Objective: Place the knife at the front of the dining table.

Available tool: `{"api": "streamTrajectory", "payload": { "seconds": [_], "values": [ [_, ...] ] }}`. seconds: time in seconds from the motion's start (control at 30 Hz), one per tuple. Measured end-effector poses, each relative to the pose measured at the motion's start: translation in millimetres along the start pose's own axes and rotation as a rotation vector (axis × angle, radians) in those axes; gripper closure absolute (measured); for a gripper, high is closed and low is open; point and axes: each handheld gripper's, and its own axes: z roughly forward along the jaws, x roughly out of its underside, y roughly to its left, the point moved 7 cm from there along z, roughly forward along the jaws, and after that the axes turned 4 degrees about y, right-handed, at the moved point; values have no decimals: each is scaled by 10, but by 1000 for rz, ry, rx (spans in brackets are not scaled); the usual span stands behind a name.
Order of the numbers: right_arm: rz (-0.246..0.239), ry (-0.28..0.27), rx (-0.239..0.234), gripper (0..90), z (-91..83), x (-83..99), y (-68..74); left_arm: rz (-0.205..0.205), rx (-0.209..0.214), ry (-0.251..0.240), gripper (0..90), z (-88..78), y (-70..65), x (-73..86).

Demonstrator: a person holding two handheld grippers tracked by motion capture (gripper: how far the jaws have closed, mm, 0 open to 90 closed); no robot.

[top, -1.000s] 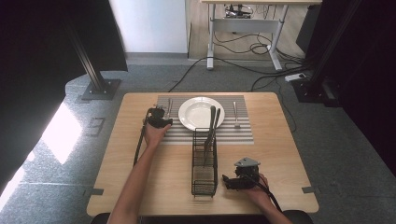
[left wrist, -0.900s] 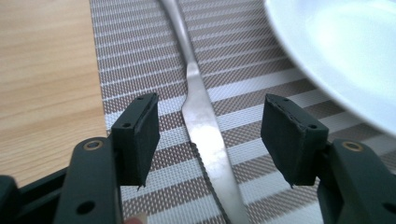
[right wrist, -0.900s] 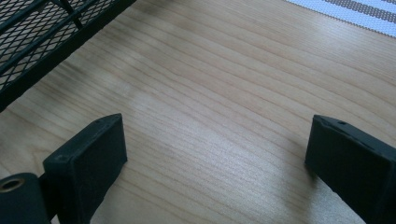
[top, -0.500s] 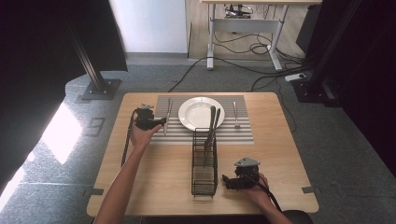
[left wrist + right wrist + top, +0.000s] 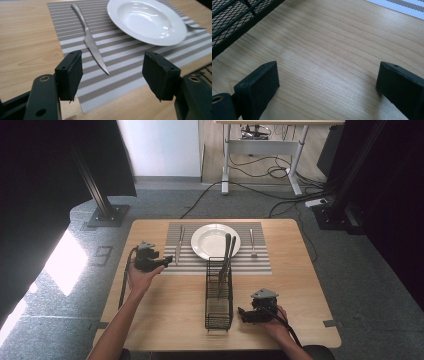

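a wooden table (image 5: 165, 305) carries a striped placemat (image 5: 120, 65). on it, left of the plate (image 5: 147, 21), lies the knife (image 5: 90, 41): stiff, thin, probably slippery; best pinched across its handle. left tool (image 5: 112, 75) released, jaws just opened; right tool (image 5: 327, 85) released, empty.

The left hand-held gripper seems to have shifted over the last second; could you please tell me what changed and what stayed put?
The left hand-held gripper drew back leftward from the knife, its jaws opening, empty; the knife lies on the striped placemat left of the plate. The right hand-held gripper, wire caddy and fork stayed put.
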Motion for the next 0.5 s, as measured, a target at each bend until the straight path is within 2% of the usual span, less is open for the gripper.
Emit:
{"api": "streamTrajectory", "payload": {
  "seconds": [0.07, 0.2, 0.5],
  "values": [
    [0, 0, 0, 42, 1, -1, -1, 19, 8, 0, 330, -53, -52, 58],
    [0, 0, -1, 42, 1, -1, -1, 31, 19, -5, 330, -137, -139, 181],
    [-2, -1, 0, 45, 0, 0, 0, 2, 14, -10, 332, -391, -220, 486]
  ]
}}
